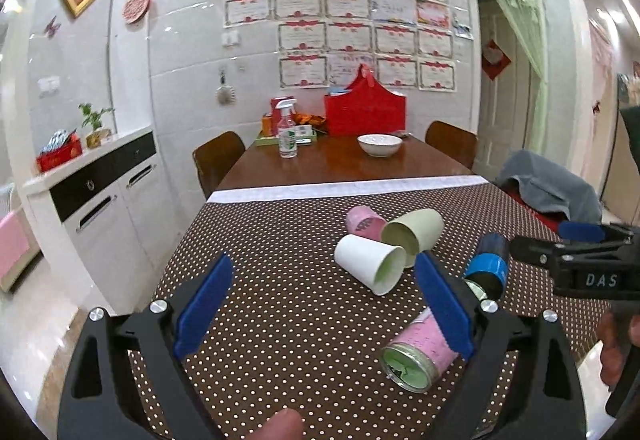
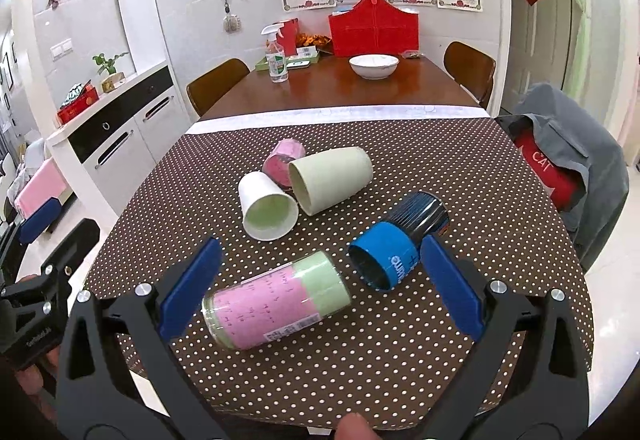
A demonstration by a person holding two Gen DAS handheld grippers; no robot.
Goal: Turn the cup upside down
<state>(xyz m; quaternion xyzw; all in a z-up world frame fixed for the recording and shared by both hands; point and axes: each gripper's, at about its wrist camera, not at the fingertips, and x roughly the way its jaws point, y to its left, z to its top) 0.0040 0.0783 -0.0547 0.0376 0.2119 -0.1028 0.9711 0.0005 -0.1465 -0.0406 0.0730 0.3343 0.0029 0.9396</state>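
Observation:
Several cups lie on their sides on a brown polka-dot tablecloth (image 2: pixel 360 360). A white paper cup (image 2: pixel 267 208) (image 1: pixel 370 262), a pale green cup (image 2: pixel 330 180) (image 1: pixel 412 234) and a small pink cup (image 2: pixel 284 160) (image 1: pixel 362 222) lie bunched together. A pink-and-green clear cup (image 2: pixel 276 300) (image 1: pixel 416 350) lies nearest. A dark cup with a blue band (image 2: pixel 396 246) (image 1: pixel 486 266) lies to its right. My right gripper (image 2: pixel 320 284) is open, its jaws on either side of the pink-and-green cup and apart from it. My left gripper (image 1: pixel 322 304) is open and empty.
Beyond the cloth, the wooden table holds a white bowl (image 2: pixel 374 66), a spray bottle (image 2: pixel 276 56) and a red bag (image 2: pixel 374 28). Chairs stand on both sides; a grey jacket (image 2: pixel 568 160) hangs on the right one. A white cabinet (image 2: pixel 120 136) stands at the left.

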